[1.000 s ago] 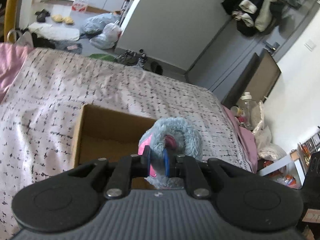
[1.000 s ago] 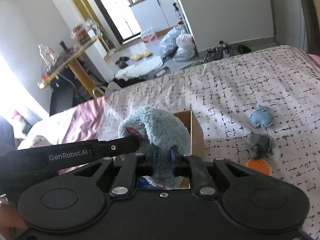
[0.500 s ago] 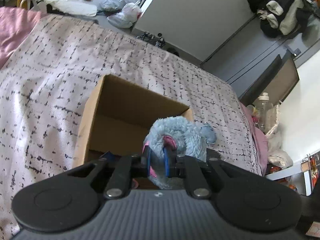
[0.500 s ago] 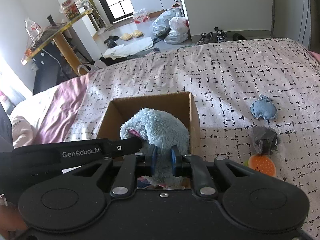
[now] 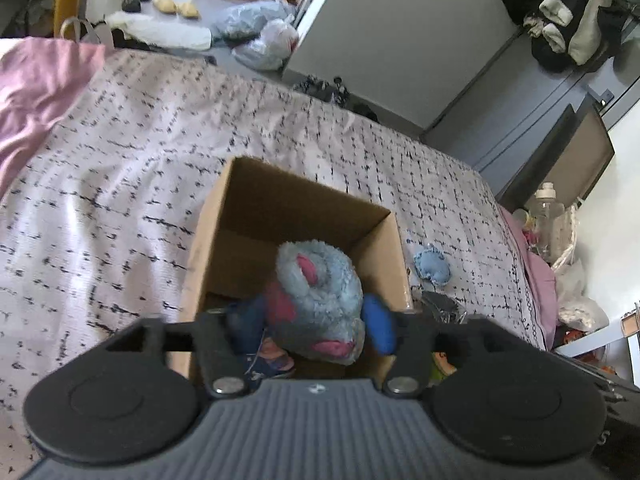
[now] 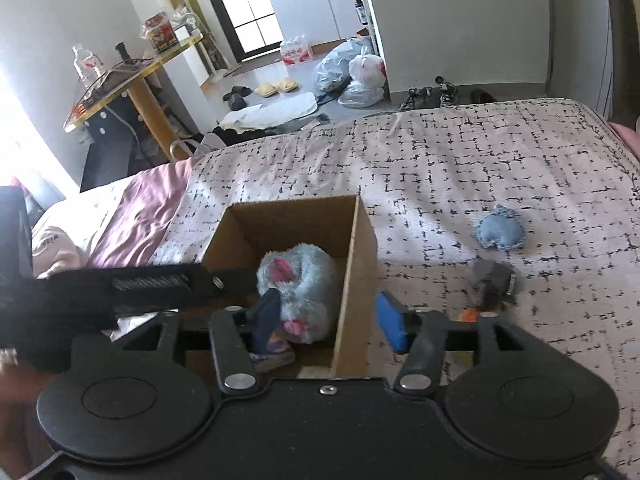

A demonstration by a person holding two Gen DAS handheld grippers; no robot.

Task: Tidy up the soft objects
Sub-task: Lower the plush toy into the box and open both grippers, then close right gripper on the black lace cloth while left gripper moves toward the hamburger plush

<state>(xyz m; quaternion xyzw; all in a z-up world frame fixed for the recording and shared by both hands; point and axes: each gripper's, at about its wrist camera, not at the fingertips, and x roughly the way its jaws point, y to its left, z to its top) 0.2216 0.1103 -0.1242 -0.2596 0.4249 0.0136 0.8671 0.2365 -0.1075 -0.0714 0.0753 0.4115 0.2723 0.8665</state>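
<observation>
A fluffy light-blue plush toy (image 5: 320,300) with pink patches lies inside an open cardboard box (image 5: 296,216) on the bed. My left gripper (image 5: 312,322) hangs over the box's near end; its jaws are opening, and the toy sits low between them, free of the pads. In the right wrist view the plush toy (image 6: 296,276) rests against the right wall of the box (image 6: 360,264). My right gripper (image 6: 330,322) is also opening. It straddles that wall, with one pad inside the box and one outside. A black finger (image 6: 160,284) of the left gripper reaches in from the left.
A small blue denim pouch (image 6: 500,232) and a dark grey bundle (image 6: 492,284) lie on the patterned bedspread (image 6: 460,168) right of the box. An orange item (image 6: 468,314) peeks out behind my right finger. Pink bedding (image 6: 140,216) lies to the left. Colourful items lie on the box floor.
Both grippers were shut on the plush toy above the box. Both have now spread their jaws, and the toy has dropped into the box. The left gripper came lower.
</observation>
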